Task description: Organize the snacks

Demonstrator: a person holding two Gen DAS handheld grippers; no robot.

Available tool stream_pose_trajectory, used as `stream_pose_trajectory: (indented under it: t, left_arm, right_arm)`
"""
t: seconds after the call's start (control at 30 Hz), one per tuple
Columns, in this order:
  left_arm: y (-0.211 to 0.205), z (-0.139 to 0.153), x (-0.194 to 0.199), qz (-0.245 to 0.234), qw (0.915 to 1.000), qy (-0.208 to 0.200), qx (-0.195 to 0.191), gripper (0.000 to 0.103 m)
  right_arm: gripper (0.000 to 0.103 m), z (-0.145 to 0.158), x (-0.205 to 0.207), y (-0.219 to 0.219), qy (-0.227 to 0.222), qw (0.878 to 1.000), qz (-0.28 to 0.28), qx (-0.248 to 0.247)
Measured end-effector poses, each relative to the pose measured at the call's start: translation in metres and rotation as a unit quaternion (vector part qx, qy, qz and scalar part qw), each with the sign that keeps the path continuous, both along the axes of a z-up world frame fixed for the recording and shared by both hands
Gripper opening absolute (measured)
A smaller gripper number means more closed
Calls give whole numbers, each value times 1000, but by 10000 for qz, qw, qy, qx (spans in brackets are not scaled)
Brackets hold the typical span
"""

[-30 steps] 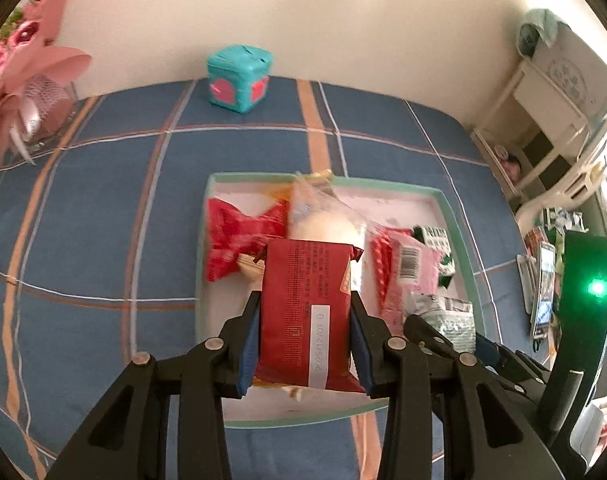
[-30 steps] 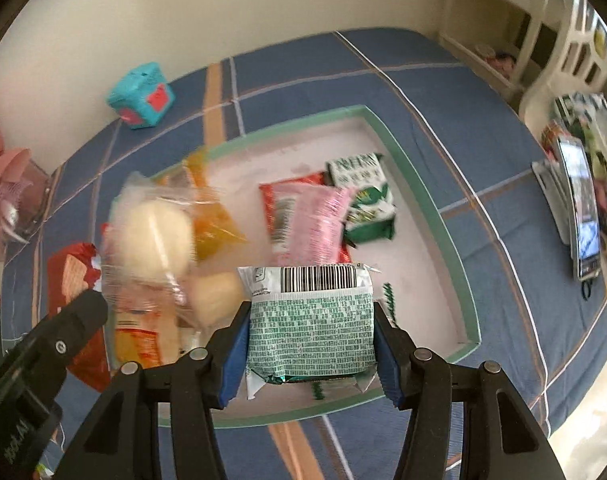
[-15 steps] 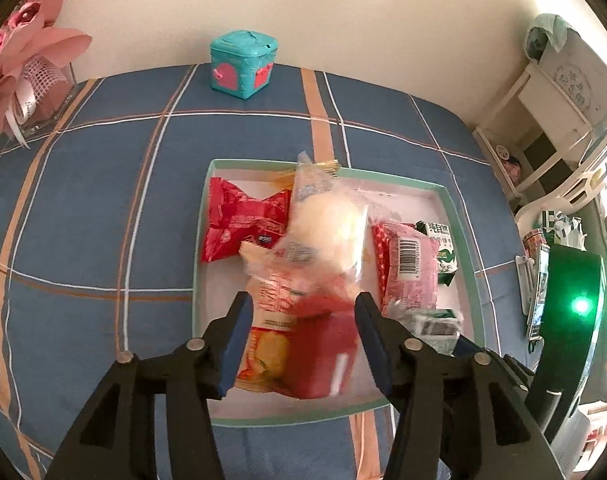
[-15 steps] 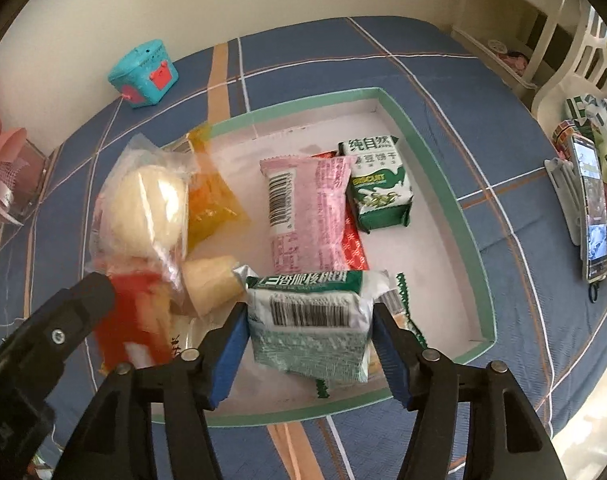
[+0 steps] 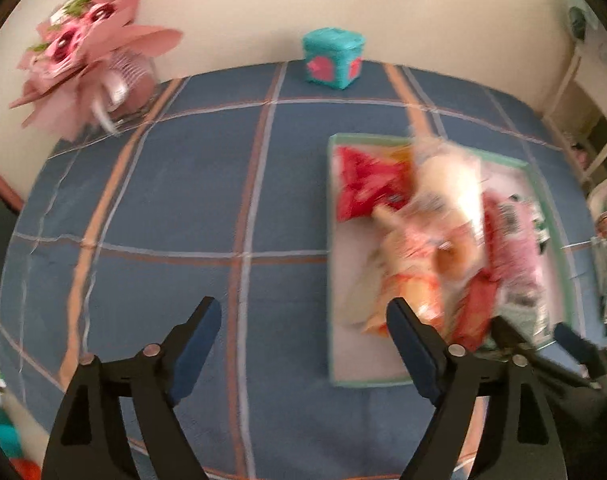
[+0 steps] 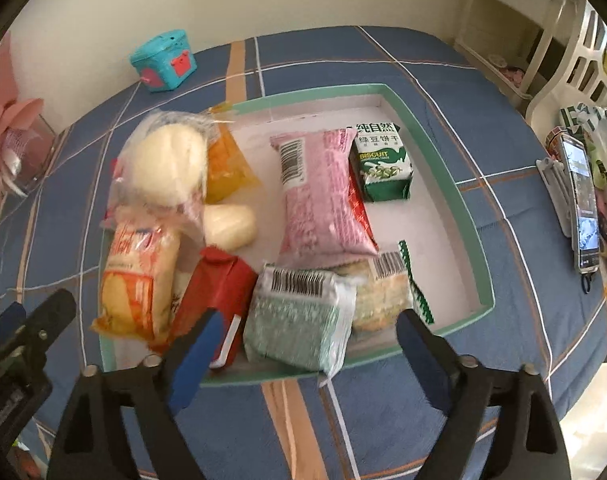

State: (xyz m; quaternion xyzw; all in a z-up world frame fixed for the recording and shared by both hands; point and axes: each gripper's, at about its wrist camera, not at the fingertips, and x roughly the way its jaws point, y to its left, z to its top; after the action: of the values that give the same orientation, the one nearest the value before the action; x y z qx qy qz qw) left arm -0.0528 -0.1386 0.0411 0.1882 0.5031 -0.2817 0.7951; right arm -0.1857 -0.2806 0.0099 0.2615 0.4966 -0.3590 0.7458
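**Both grippers empty, snacks heaped in the tray**

We had the right gripper (image 6: 303, 340) spread wide with nothing between its fingers. Just past its tips, at twelve o'clock, lay the green pack (image 6: 299, 320), resting inside the tray (image 6: 479, 240) at the near rim, its long axis running across our line of reach. At eleven o'clock, touching it, sat the red pack (image 6: 219, 292), and beyond that the orange bag (image 6: 139, 276). Farther in we saw the pink pack (image 6: 323, 196) lying lengthwise away from us, the biscuit carton (image 6: 383, 168) at one o'clock beside it, and the clear bun bag (image 6: 167, 164) at ten o'clock.

Our left gripper (image 5: 303, 336) was also wide and empty, hanging over bare blue cloth (image 5: 163, 220); the tray lay off at two o'clock from it. We judged the right the nearer tool for any further tidying in the tray.

The left view was smeared with motion, so we could not read the packs there. The far teal box (image 6: 163, 60) stood by the wall, well apart. Whether any snack remained outside the tray we could not tell.
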Motion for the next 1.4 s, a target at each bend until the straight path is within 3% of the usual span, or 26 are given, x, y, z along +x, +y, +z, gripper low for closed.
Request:
stream_pose_trajectory:
  t: [0.03,0.13,0.4,0.57,0.7,0.93,1.4]
  left_arm:
    - [5,-2,1,59,10000,-2,23,99]
    - [23,-5,5,202,9998,18,29,100]
    - [47,-7,2,365,9984,-253,336,100]
    - [56,-3,-1,395,9984,-349,222,100]
    - [60,1,-5,429,9968,-559,376,100]
    - [63,1,-10,483,9955,-630,521,100]
    - [74,3,-2,674,9955,-527,414,100]
  right_arm:
    - [93,1,-2,3,-26,10000,9,-17]
    - [102,1,-5,13,-118,9999,92,-9]
    - [103,7,-6,30,-313,9992,241,-71]
    - [103,10,-4,40,-325,9987,361,-133]
    - [103,12,-5,46,-349,9984,400,-211]
    - [103,14,-4,47,-344,9984,382,-253]
    - [103,17,-2,51,-339,9981,412,-302]
